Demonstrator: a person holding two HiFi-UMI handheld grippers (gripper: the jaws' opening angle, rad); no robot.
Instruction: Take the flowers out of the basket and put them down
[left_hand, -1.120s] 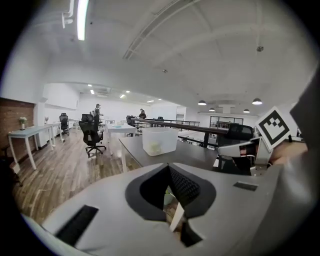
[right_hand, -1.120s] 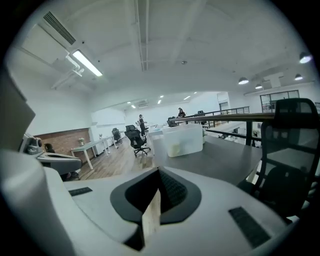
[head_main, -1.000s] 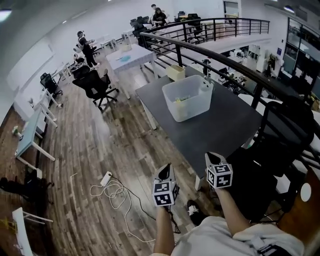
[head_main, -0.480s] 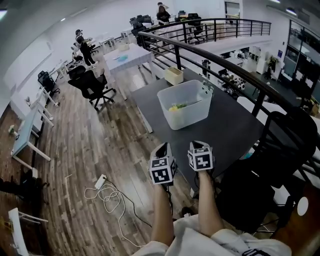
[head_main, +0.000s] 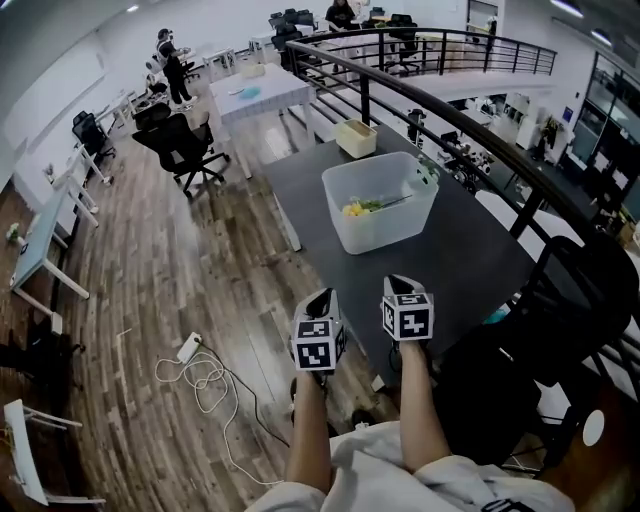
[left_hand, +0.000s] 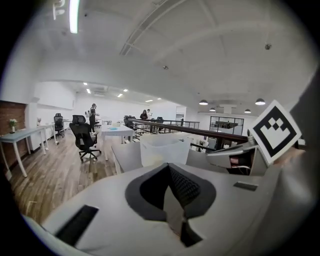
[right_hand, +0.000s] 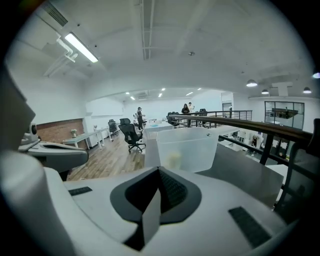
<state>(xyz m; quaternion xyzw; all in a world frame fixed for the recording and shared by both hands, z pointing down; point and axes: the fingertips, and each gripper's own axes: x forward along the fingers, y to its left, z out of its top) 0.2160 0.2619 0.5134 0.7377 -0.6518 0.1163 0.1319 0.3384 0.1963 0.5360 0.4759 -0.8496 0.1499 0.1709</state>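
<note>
A translucent white plastic basket (head_main: 381, 218) stands on the dark grey table (head_main: 470, 260). Yellow and green flowers (head_main: 359, 207) lie inside it at its left side. Both grippers hover side by side near the table's near edge, short of the basket. My left gripper (head_main: 322, 299) is shut with nothing in it, just off the table's corner. My right gripper (head_main: 396, 284) is shut and empty over the near edge. In the left gripper view the basket (left_hand: 162, 150) is ahead of the closed jaws. In the right gripper view the basket (right_hand: 186, 148) shows a yellow blur (right_hand: 173, 160) through its wall.
A small cream box (head_main: 356, 138) sits at the table's far end. A black railing (head_main: 470, 125) runs behind the table and a black chair (head_main: 585, 270) stands at its right. A power strip with white cable (head_main: 200, 365) lies on the wood floor. People stand far back.
Both grippers have come closer together and up toward the table's near edge. The view has shifted toward the basket, so the flowers inside show more. Both stay shut.
</note>
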